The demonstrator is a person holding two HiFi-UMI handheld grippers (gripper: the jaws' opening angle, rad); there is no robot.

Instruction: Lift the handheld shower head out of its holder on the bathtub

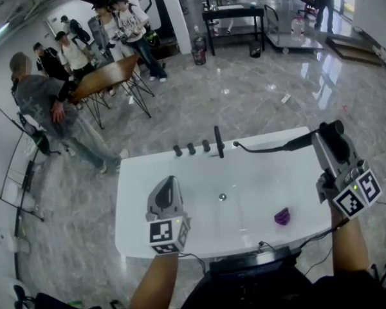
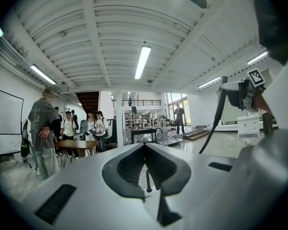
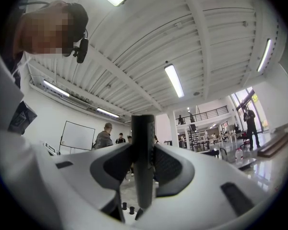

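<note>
Progress looked close to complete from where I sat. The right gripper (image 1: 328,150) had its tongs pinching the dark handle of the shower head (image 3: 143,162), which stood upright between the pads. In the head view it was up in the air over the far right corner of the bathtub (image 1: 141,172), clear of the white rim. Its hose (image 1: 270,150) ran back in a shallow curve to the rim just beside the spout (image 1: 219,141) and the row of taps (image 1: 191,148). I could not pick out the holder itself among those fittings. The left gripper (image 1: 169,184) hung over the near left of the basin with its tongs pressed together on nothing. I judged the lift itself done, with nothing left but keeping the grip steady
</note>
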